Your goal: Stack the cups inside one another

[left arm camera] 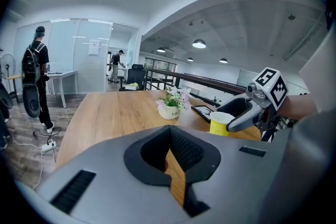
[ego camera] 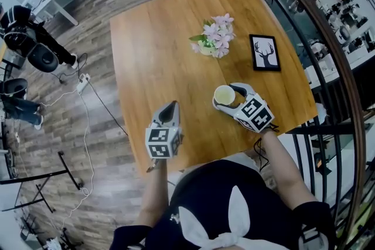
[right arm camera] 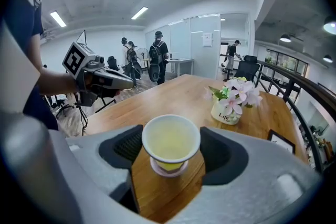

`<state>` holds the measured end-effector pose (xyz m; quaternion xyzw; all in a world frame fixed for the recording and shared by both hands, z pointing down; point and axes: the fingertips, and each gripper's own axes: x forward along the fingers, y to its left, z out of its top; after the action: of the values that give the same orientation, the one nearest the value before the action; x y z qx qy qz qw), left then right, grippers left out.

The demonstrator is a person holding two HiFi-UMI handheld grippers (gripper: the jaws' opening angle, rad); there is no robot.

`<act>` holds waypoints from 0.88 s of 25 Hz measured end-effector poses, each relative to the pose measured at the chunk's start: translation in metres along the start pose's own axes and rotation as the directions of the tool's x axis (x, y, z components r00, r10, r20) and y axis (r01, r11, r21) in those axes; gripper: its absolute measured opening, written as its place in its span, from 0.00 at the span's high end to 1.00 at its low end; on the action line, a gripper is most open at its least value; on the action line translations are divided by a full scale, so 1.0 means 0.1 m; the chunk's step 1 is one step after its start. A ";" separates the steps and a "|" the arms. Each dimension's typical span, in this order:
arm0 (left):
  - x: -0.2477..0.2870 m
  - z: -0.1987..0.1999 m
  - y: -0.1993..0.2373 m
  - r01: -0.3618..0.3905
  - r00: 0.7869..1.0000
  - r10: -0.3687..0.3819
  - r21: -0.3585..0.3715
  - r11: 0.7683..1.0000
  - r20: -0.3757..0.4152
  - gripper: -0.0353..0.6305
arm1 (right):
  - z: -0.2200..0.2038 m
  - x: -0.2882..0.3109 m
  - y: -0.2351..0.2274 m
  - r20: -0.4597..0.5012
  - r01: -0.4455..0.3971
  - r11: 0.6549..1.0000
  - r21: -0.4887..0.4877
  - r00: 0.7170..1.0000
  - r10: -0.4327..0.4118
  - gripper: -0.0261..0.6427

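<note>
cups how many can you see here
2. A yellow cup sits between the right gripper's jaws; a pinkish cup is directly under it, only its rim showing. More could be hidden.

On the table [ego camera: 146, 50], near its front edge, the cup [ego camera: 224, 94] sits between the right gripper's [ego camera: 225, 98] jaws. From it, flowers [ego camera: 214, 38] stand at twelve o'clock, the frame [ego camera: 264, 52] at one, and the left gripper [ego camera: 170, 107] at nine.
</note>
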<state>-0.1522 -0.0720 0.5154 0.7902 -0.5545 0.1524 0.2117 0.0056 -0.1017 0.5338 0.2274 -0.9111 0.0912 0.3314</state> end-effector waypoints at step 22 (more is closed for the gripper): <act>0.17 -0.08 -0.06 0.031 0.998 -0.031 0.001 1.000 -0.049 0.93 | -0.50 0.34 -0.01 -0.066 0.002 0.999 0.041 0.998 0.000 0.45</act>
<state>-0.1410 -0.0796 0.5296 0.7949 -0.5368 0.1689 0.2270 0.0112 -0.0990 0.5945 0.2314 -0.8976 0.1170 0.3565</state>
